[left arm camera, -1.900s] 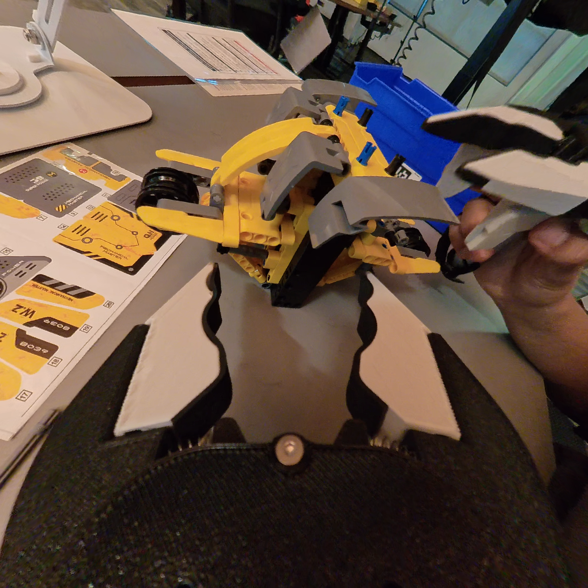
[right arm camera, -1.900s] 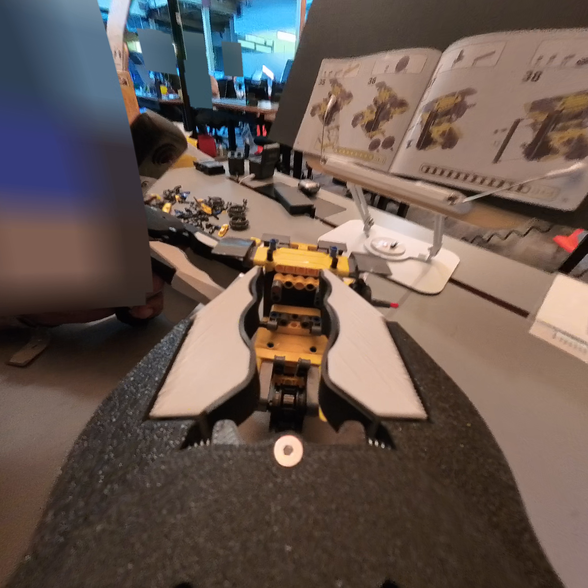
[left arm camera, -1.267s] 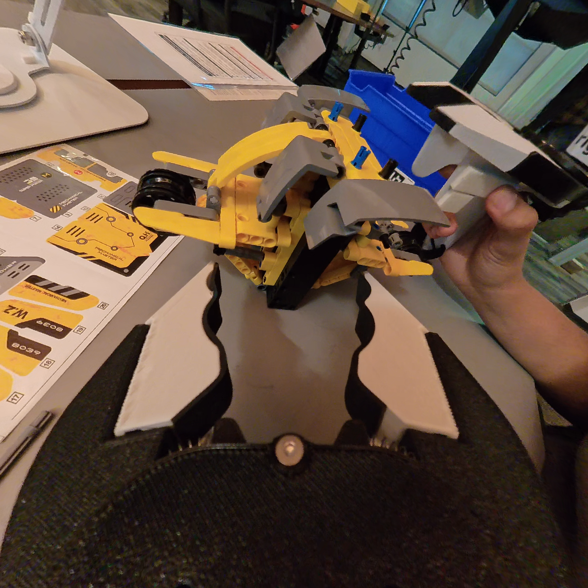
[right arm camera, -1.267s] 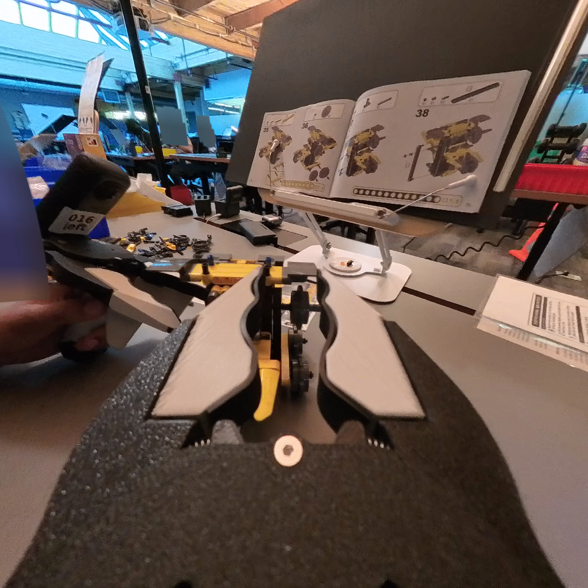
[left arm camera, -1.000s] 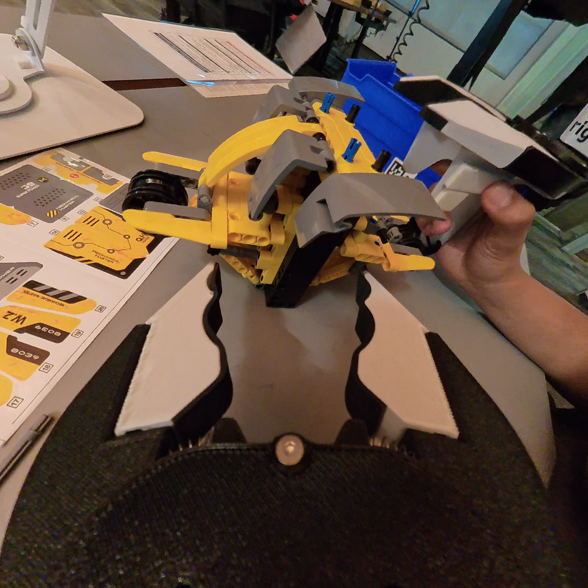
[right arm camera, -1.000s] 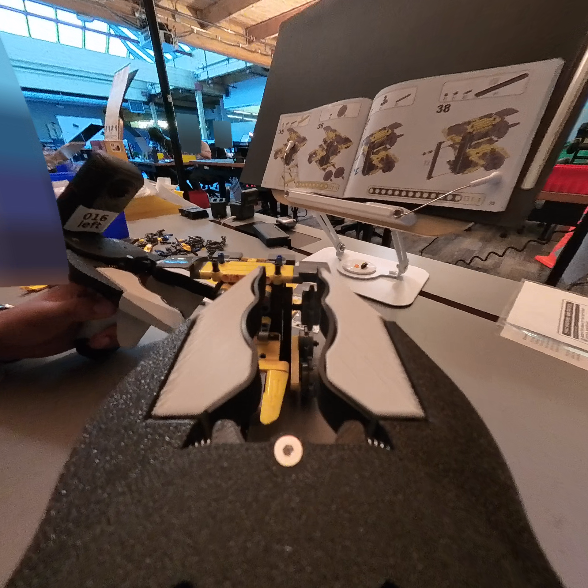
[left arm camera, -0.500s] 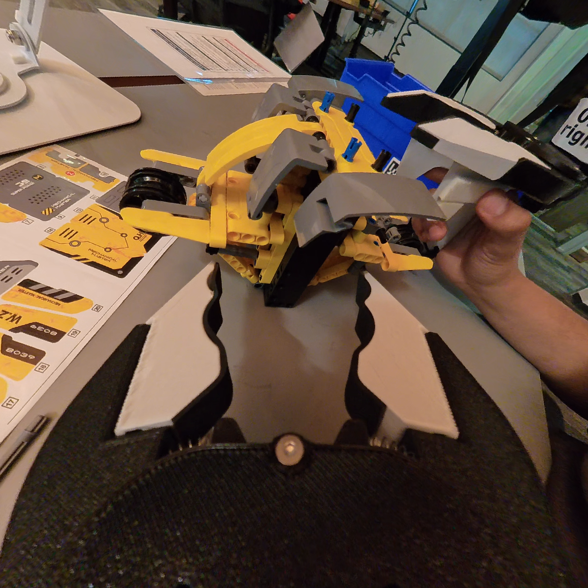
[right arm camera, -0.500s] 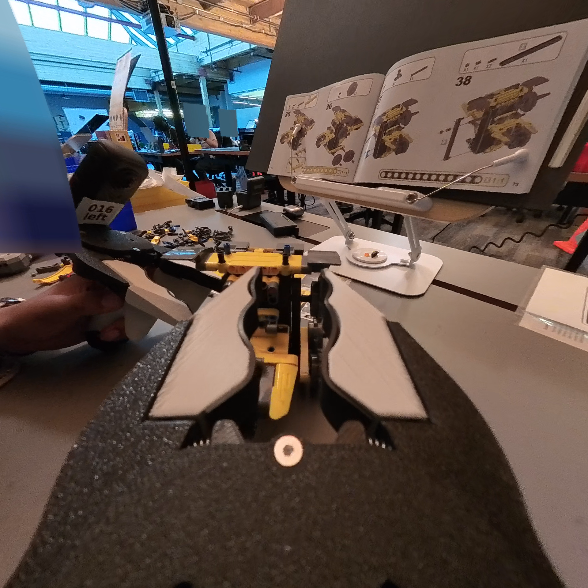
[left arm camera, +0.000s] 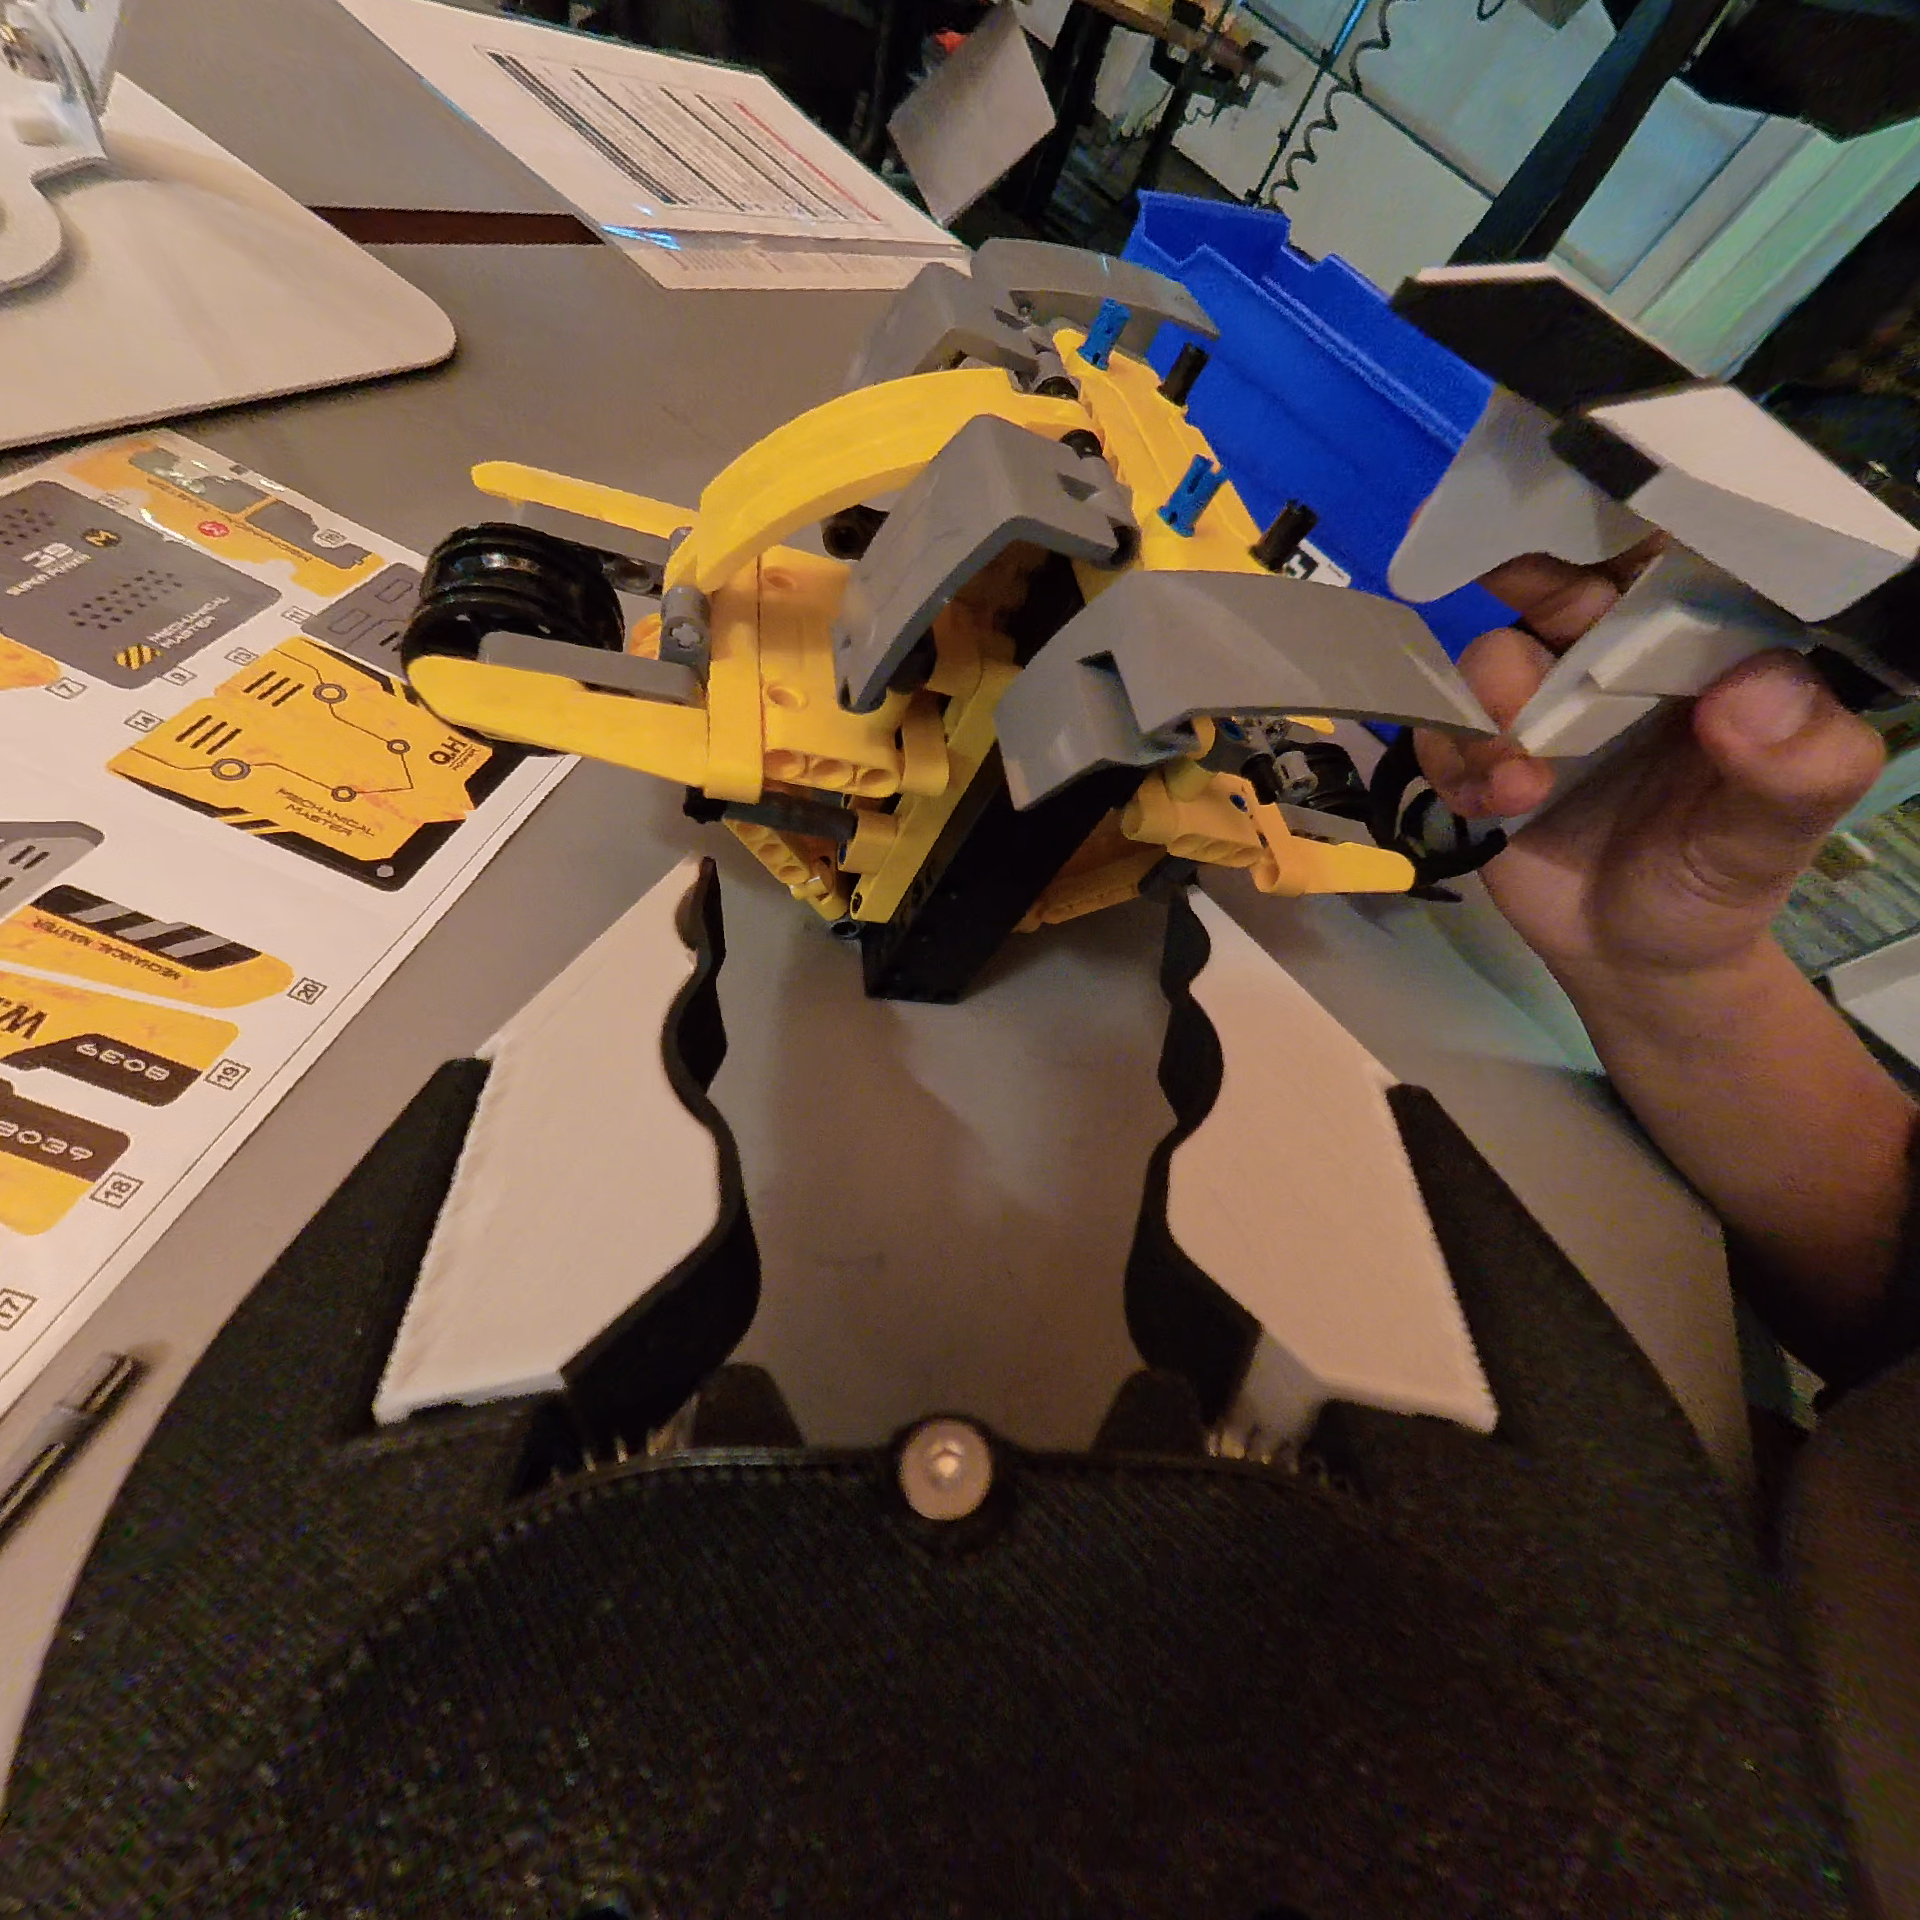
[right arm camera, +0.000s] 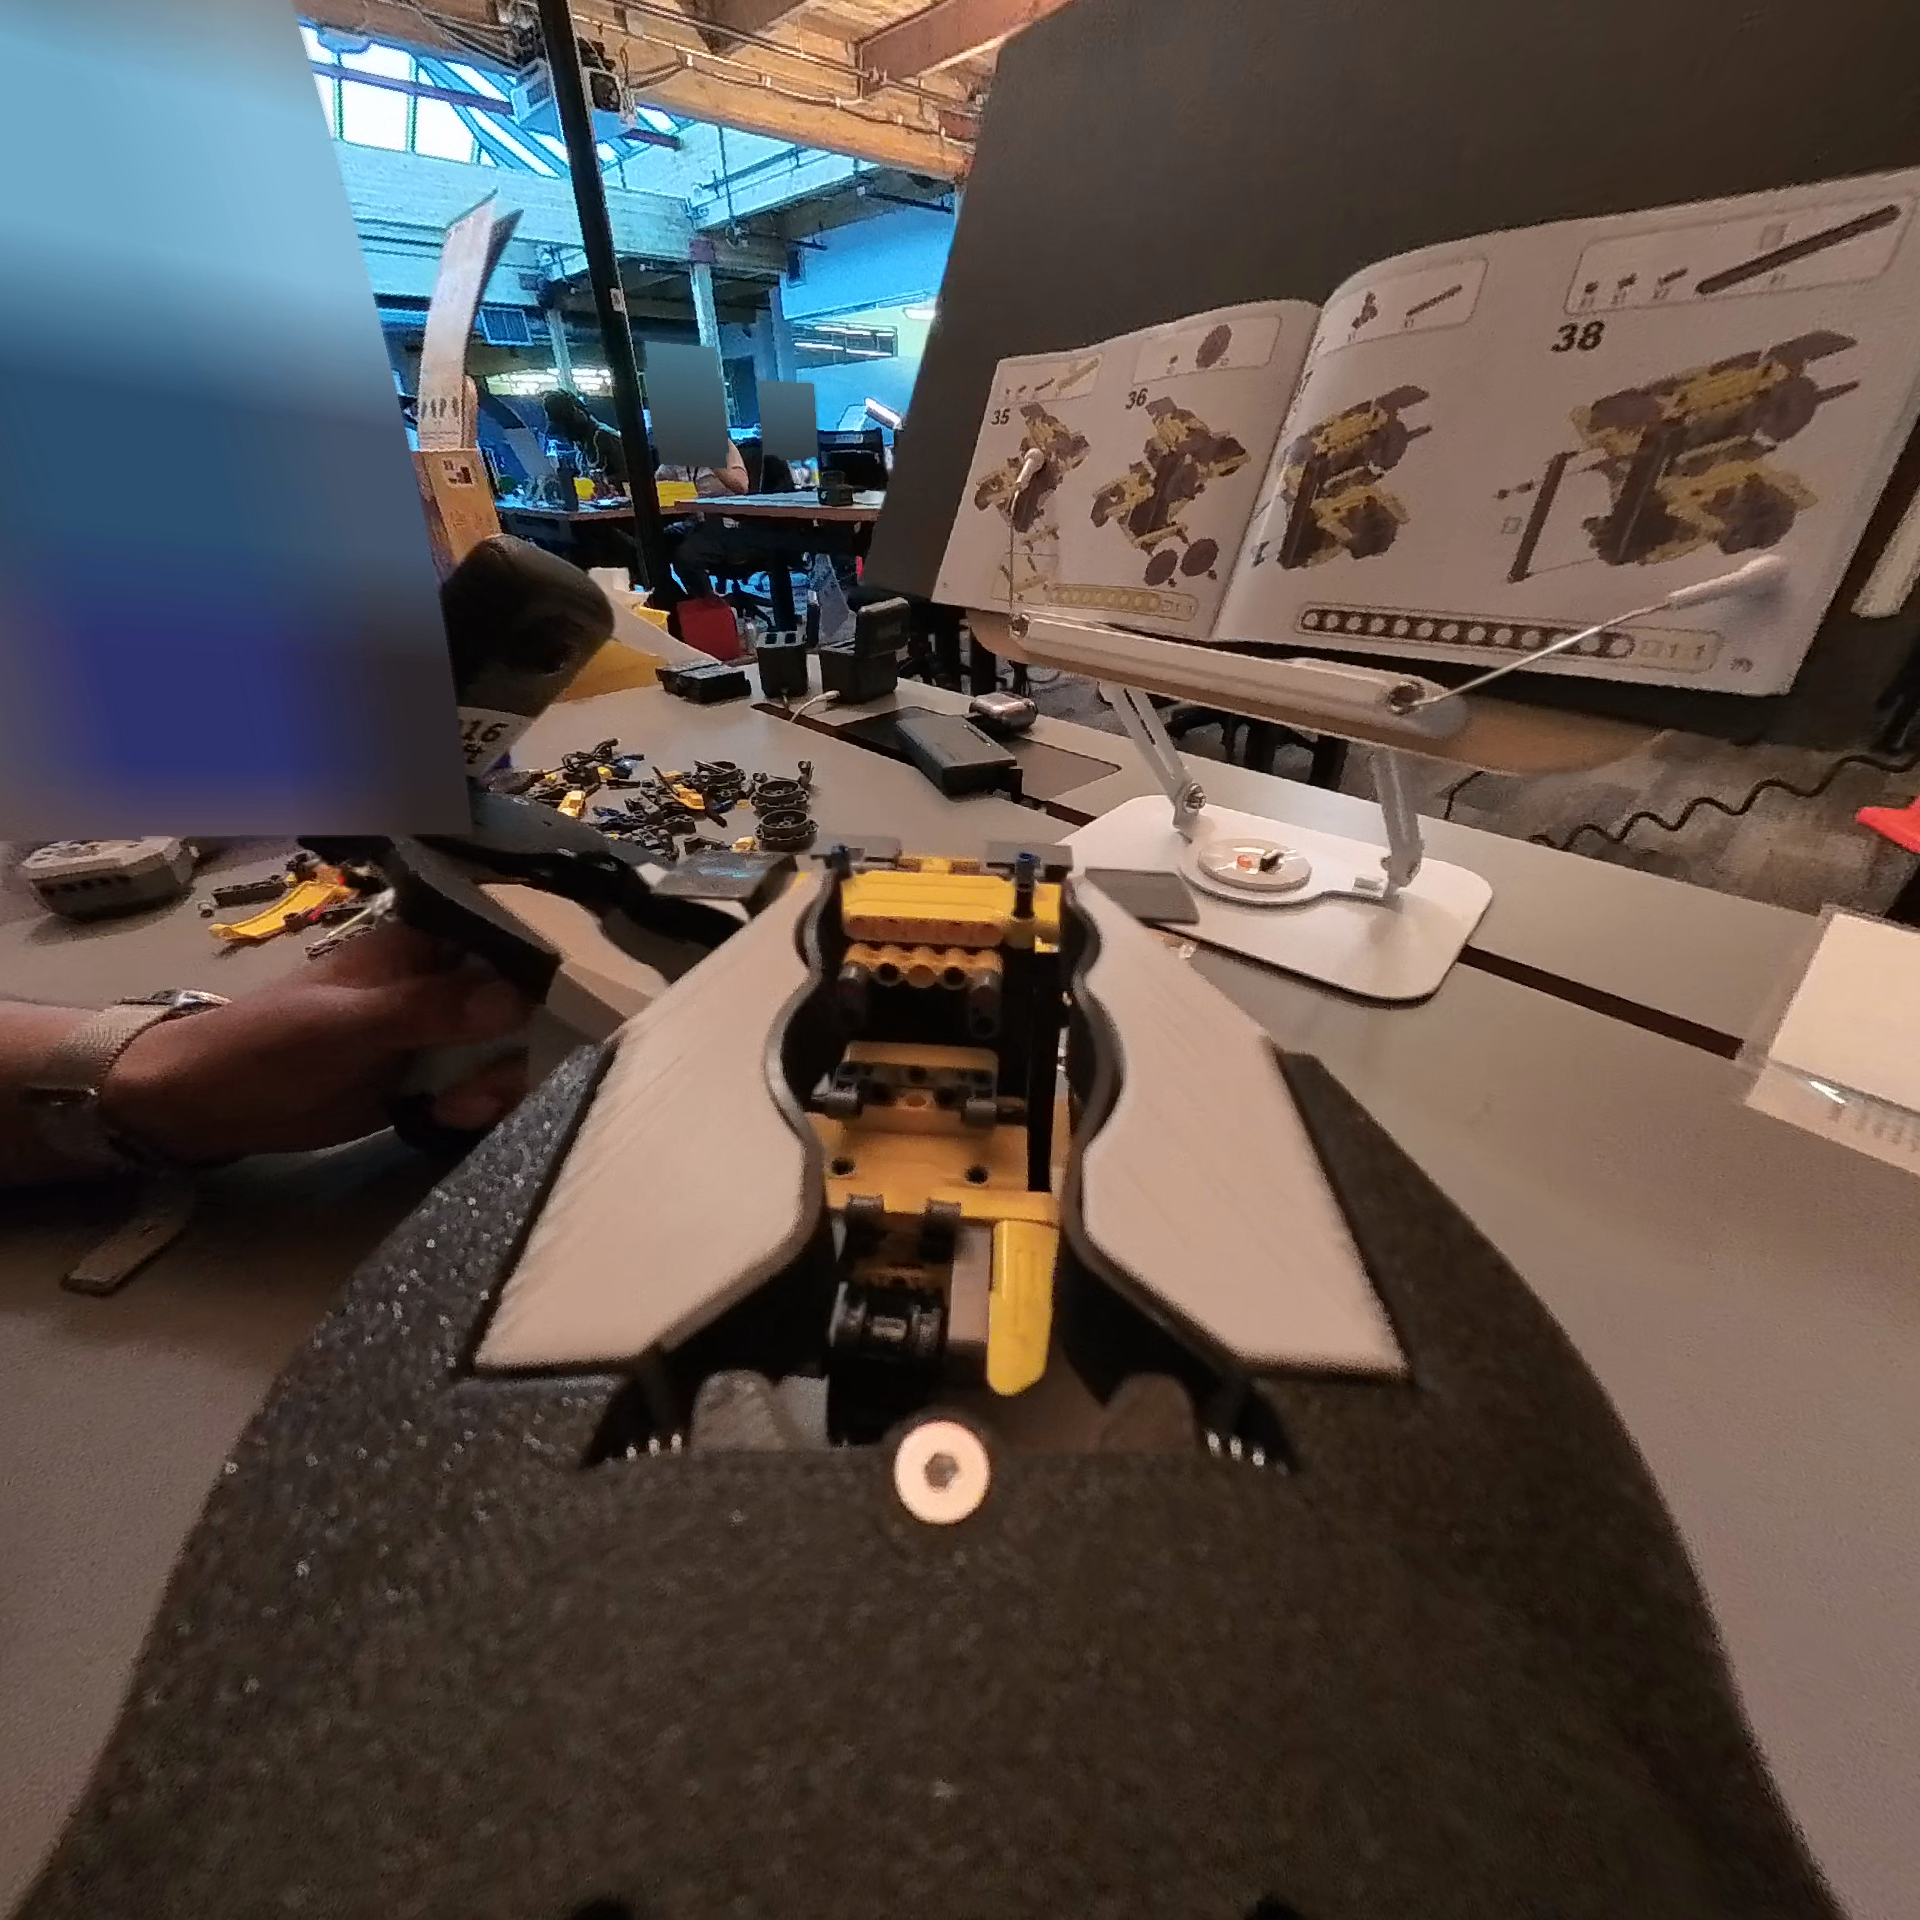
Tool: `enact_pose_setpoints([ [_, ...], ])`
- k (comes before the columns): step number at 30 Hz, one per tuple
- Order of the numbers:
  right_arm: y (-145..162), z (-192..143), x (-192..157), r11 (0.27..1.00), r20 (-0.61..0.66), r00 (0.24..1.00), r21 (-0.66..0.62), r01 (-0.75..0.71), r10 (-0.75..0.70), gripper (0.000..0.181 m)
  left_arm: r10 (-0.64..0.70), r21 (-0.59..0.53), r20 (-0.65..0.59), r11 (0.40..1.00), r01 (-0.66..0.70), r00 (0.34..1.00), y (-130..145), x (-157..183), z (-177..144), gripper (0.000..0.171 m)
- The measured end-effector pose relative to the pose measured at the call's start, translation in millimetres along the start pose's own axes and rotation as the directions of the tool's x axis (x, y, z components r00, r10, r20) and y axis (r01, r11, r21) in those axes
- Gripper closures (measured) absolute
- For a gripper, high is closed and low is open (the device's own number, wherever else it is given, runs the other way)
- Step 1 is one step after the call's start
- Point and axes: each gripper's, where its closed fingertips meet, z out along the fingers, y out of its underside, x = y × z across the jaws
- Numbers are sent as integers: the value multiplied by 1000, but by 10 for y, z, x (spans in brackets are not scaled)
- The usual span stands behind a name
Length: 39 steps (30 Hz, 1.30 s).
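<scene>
A yellow, grey and black brick-built vehicle model [left arm camera: 935, 644] stands tilted, its black lower corner on the grey table [left arm camera: 935, 1195]. My left gripper [left arm camera: 945, 914] is open and empty, its tips just short of the model's lower corner. My right gripper [right arm camera: 945, 914] is shut on the model [right arm camera: 935, 1039], whose yellow and black parts fill the gap between its fingers. In the left wrist view the right gripper [left arm camera: 1558, 582] and a hand [left arm camera: 1683, 831] sit at the model's right end. The left gripper [right arm camera: 540, 914] shows at the left of the right wrist view.
A sticker sheet [left arm camera: 208, 779] lies left of the model and a blue bin [left arm camera: 1299, 343] stands behind it. An open instruction booklet [right arm camera: 1455, 468] rests on a white stand [right arm camera: 1299, 904]. Loose small pieces [right arm camera: 675, 800] lie on the table beyond. A printed sheet [left arm camera: 675, 156] sits at the back.
In the right wrist view the model between the fingers went from a narrow side-on look to a broad face. The left gripper stayed open, and the model barely shifted before it.
</scene>
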Motion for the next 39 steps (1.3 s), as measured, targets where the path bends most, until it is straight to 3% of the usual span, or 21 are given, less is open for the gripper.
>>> enact_pose_setpoints([
  [16,-85,-23,-78,999,4,1000,10,30,-30,138,-45,29,-23,999,45,999,-40,-20,-30,92],
  [39,34,50,-116,994,-11,996,-62,86,-87,133,-46,30,-25,998,47,999,-42,-20,-31,92],
])
